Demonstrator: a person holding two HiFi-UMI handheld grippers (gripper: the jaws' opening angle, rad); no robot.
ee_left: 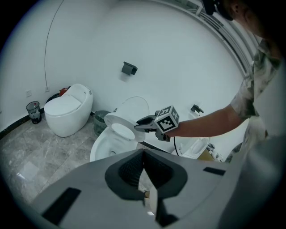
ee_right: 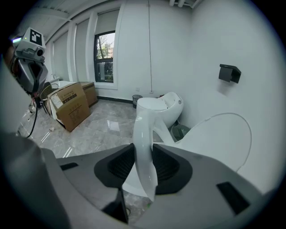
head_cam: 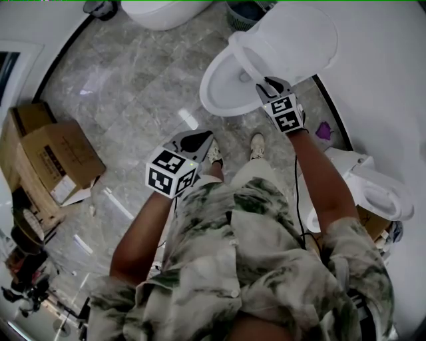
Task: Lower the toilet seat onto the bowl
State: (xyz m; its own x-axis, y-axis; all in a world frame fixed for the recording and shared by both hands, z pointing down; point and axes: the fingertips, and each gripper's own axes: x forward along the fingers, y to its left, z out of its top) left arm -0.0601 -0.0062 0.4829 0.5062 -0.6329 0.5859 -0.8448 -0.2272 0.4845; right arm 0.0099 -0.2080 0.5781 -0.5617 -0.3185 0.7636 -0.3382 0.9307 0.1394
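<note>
The white toilet seat [head_cam: 241, 48] stands half raised between the bowl [head_cam: 219, 90] and the upright lid [head_cam: 299, 36]. My right gripper [head_cam: 267, 84] is shut on the seat's rim. In the right gripper view the seat's edge [ee_right: 144, 134] runs up between the two dark pads, with the gripper [ee_right: 143, 164] pressed on both sides and the lid [ee_right: 219, 138] behind to the right. From the left gripper view I see the seat [ee_left: 120, 130] tilted over the bowl [ee_left: 103, 148]. My left gripper [head_cam: 198, 137] hangs over the floor in front of the toilet, its jaws [ee_left: 144, 157] shut and empty.
Cardboard boxes [head_cam: 56, 160] sit at the left by the wall. A second toilet [head_cam: 166, 10] and a green waste basket [head_cam: 243, 13] stand beyond the bowl. Another white toilet [head_cam: 379, 193] is at the right. The person's shoes [head_cam: 256, 143] stand just before the bowl.
</note>
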